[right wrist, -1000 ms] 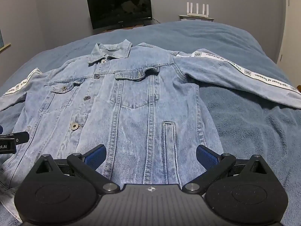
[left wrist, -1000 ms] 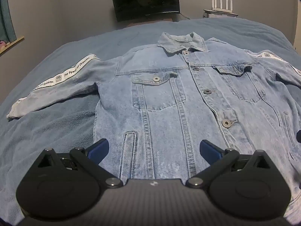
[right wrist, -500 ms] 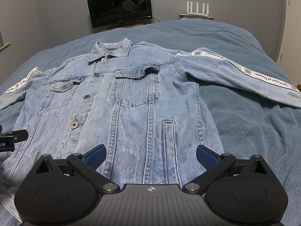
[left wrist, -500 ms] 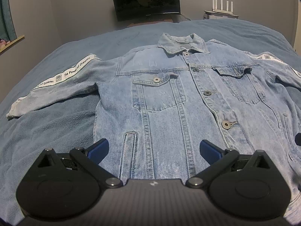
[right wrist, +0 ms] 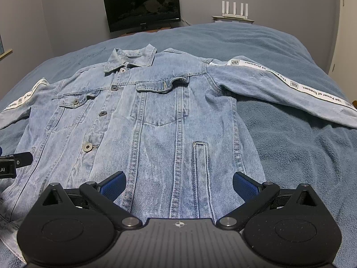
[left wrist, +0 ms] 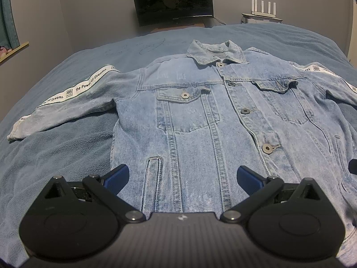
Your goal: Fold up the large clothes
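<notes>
On the bed: one denim jacket [left wrist: 200,120] is laid flat, front side up, collar toward the far wall, hem toward the cameras.
Bed [left wrist: 67,156]: one, covered by a blue fleece blanket; the jacket is carried on its middle.
Sleeves: two are spread outward, one to each side [left wrist: 67,102] [right wrist: 290,89]; a white printed stripe is seen along each.
Front buttons: four are counted down the closed front in the left wrist view, from the collar button [left wrist: 221,65] to the lowest one [left wrist: 267,148].
Chest pockets: two, each with a flap; a button [left wrist: 185,95] is seen on one flap only.
Side pockets: two slit pockets are seen, one [left wrist: 152,178] near each side seam.
Left claw [left wrist: 181,177]: held above the lower hem of the jacket, spread wide, nothing gripped; two blue pads [left wrist: 117,177] are shown.
Right claw [right wrist: 178,184]: likewise spread wide above the hem, nothing gripped; a part of the left claw is visible at the left edge of its view.
Far wall: one dark screen [right wrist: 142,5] and one white router [right wrist: 234,7] with four antennas are seen.
</notes>
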`<state>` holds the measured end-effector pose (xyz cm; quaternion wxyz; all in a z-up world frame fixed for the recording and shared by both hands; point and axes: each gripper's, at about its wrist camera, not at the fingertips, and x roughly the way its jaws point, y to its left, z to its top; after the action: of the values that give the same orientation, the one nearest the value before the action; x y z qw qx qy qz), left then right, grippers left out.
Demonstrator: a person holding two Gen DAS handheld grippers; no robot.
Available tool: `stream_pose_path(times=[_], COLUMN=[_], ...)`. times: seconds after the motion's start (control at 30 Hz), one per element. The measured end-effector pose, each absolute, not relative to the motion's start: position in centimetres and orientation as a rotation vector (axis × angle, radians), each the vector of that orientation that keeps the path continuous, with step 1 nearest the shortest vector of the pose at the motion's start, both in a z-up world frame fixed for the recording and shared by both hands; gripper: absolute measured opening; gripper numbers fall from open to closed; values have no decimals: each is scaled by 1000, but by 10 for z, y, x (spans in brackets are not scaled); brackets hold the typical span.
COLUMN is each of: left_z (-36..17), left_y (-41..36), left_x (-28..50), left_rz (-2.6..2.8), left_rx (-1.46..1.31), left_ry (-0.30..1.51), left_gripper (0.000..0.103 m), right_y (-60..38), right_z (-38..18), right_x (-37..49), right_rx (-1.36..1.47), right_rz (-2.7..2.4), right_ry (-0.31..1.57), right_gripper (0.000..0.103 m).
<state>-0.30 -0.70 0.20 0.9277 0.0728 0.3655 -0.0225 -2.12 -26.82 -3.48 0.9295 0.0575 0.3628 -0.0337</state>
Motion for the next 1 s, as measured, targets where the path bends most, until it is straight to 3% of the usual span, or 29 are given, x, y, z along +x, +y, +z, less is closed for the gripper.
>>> stream_pose_path(times=[1.0], left_z=[0], left_y=[-5], left_x=[1], left_rz=[-34], left_rx=[117], left_ry=[769], left_gripper=[103], right_y=[-269], right_z=[-37], right_x=[-21], right_rx=[138], right_rz=[-78], right_ry=[756], right_gripper=[103])
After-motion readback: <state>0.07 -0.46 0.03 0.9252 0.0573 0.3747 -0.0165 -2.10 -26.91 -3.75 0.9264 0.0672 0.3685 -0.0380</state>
